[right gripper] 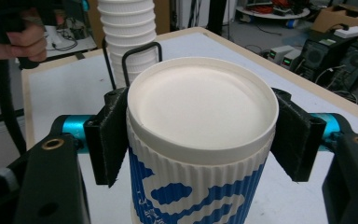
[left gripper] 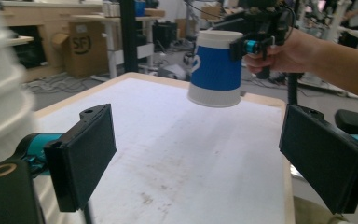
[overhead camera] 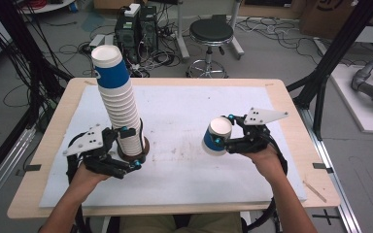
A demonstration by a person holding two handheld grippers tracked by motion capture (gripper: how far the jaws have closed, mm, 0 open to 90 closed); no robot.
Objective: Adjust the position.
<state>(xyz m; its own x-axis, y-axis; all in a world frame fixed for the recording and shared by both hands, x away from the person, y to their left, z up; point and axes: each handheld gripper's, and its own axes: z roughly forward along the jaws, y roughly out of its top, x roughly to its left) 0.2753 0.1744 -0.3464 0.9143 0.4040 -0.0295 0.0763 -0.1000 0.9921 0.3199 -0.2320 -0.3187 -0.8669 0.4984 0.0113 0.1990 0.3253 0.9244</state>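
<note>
A tall, leaning stack of white ribbed paper cups (overhead camera: 119,102) with a blue one on top stands on a brown base in a black wire holder (right gripper: 140,56) at the left of the white board (overhead camera: 199,107). My left gripper (overhead camera: 133,149) is at the stack's foot with its jaws open. In the left gripper view (left gripper: 198,149) nothing lies between the pads, and the stack (left gripper: 0,93) is outside the left jaw. My right gripper (overhead camera: 222,130) is shut on a single blue-and-white cup (overhead camera: 217,137), held bottom-up above the board (right gripper: 200,140), to the right of the stack.
The white board lies on a wooden table (overhead camera: 58,121). On the floor behind it stand a black stool (overhead camera: 211,31) and computer boxes (overhead camera: 136,29) among cables. Black frame posts (overhead camera: 328,63) rise at the table's right.
</note>
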